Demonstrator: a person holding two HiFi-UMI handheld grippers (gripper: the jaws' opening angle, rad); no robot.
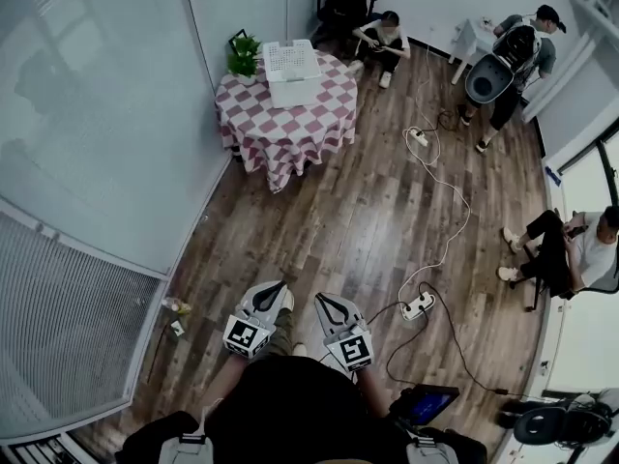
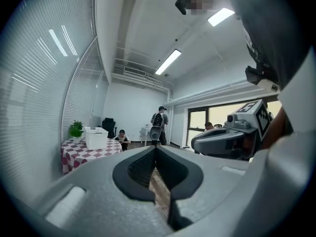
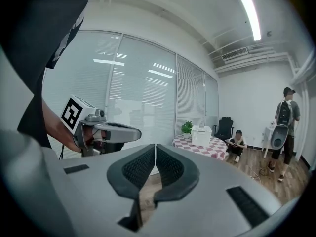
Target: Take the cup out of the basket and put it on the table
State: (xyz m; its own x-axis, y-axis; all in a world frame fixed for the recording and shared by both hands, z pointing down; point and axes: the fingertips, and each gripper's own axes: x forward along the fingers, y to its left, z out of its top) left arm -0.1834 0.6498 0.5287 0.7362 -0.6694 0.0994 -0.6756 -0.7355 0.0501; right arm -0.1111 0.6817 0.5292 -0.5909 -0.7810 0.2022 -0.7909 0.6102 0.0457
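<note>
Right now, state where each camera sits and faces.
Head view: on the person's head, looking steeply down at the wooden floor; left gripper and right gripper show.
Left gripper view: on the left gripper, across the room along its shut jaws; right gripper shows.
Right gripper view: on the right gripper, along its shut jaws; left gripper shows.
Shared: all show the red-checked round table and white plastic basket.

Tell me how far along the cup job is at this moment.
Done: nothing that shows. The basket sits on the checked table beside a plant; no cup can be made out from this distance. In hand: nothing. The left gripper and right gripper are both shut and empty, held close to the person, across the wooden floor from the table. Left: walk over, lift the cup out, set it on the table.
</note>
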